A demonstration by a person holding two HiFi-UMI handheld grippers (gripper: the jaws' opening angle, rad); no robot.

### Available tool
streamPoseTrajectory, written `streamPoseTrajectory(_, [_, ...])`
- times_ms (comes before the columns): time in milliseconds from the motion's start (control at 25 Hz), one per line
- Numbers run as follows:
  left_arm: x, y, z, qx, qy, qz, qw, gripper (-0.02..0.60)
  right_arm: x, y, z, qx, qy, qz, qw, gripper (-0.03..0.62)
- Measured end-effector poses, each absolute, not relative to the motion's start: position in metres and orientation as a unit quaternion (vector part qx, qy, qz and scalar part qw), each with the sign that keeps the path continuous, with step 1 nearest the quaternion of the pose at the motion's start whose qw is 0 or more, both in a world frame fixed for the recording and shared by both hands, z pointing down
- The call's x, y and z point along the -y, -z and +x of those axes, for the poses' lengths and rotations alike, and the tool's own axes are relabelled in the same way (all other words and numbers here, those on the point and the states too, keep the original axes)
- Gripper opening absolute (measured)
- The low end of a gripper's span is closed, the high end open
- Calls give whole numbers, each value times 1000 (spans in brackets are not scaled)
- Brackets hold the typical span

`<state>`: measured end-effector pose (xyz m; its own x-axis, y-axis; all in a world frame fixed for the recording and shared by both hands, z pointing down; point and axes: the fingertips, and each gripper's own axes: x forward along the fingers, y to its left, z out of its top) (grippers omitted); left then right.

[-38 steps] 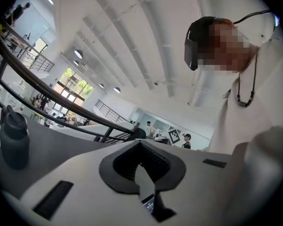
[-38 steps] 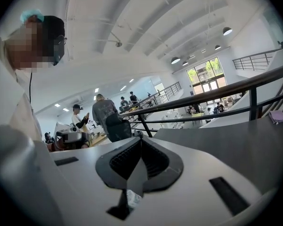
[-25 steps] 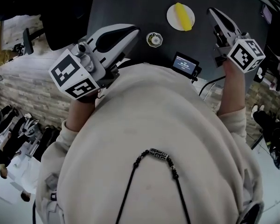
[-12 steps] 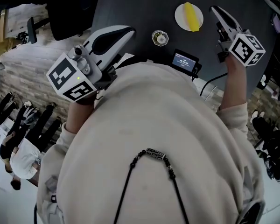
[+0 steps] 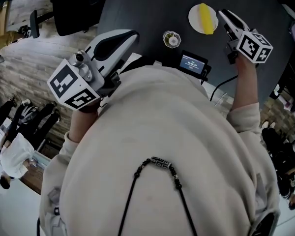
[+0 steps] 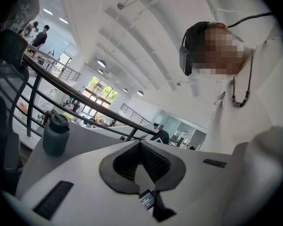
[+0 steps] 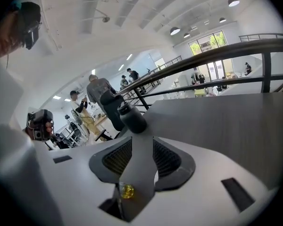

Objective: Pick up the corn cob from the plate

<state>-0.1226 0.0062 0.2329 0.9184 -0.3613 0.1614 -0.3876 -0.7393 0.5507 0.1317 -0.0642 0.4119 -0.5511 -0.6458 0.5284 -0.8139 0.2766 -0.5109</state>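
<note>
So here's where we're at: the corn cob (image 5: 205, 17) is lying on the white plate (image 5: 194, 18), not picked up yet. The plate sits on the dark table (image 5: 137, 9), over toward its right edge and further in from the near edge than anything else we can see on it.

The right gripper (image 5: 223, 14) has its tips just beside the plate's right rim (we honestly can't tell if it's touching the plate or hanging a bit above it). Its fingers (image 7: 167, 158) have just been opening. They stand partly apart with only bare table showing in the gap, so there's nothing in them.

The left gripper (image 5: 134, 34) is up over the table's near left edge, well apart from the plate. In its own view the fingers (image 6: 125, 164) meet at the tips with nothing held.

Other stuff on the table: a small cup (image 5: 171, 39) between the two grippers, and a little device with a lit screen (image 5: 193, 63) right at the near edge, just beside our cream sweater (image 5: 162, 146). The right gripper view also catches a dark bottle (image 7: 132, 119) standing upright near a far edge.
</note>
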Motion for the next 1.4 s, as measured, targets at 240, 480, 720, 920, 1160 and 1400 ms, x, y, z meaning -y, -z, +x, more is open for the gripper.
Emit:
streamPoseTrajectory(240, [-12,-237,-134,220,-20,927,303,3,66,-456,131,776,-409,455,150,166])
streamPoseTrajectory(480, [-18,-239,-141,238,-17,922,305,3,65,-503,131,758,-440,444,184,200])
streamPoseTrajectory(720, [-25,-241,-147,255,-14,917,306,3,67,-549,138,737,-463,439,224,244])
streamPoseTrajectory(920, [-28,-242,-151,268,-13,913,307,3,70,-574,139,726,-472,432,252,262])
streamPoseTrajectory(1160, [-30,-243,-155,279,-13,908,311,3,69,-593,138,716,-482,421,279,285])
streamPoseTrajectory(1400, [-31,-245,-167,291,-14,903,315,3,65,-616,137,699,-479,416,330,299])
